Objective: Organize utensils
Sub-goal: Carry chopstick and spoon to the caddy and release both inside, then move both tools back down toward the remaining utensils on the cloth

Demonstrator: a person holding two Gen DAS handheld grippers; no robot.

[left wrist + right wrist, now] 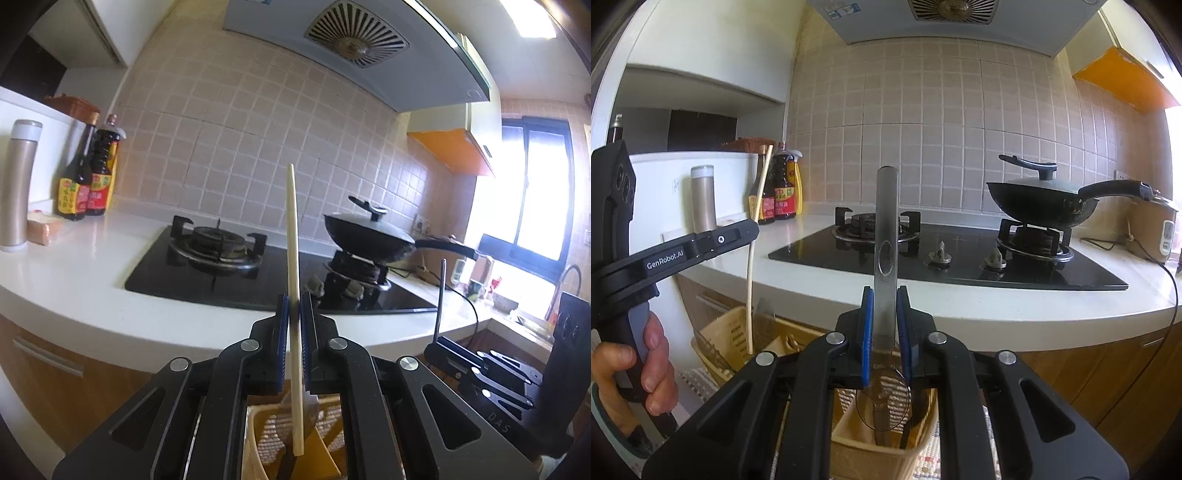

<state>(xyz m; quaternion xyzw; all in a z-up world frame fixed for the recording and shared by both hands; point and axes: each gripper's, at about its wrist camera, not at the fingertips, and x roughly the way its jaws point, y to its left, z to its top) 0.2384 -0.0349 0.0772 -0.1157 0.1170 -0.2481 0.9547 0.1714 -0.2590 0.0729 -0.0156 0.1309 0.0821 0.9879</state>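
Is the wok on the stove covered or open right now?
Covered. A lid with a black handle sits on the wok on the right burner.

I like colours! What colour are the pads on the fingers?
Blue pads, clearest in the right wrist view.

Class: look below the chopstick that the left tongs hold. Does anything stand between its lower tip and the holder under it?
Nothing visible blocks it. The left tongs grip the chopstick upright, its lower tip already over the open beige holder. Utensils already stand inside the holder, near the tip, so it may brush them going down.
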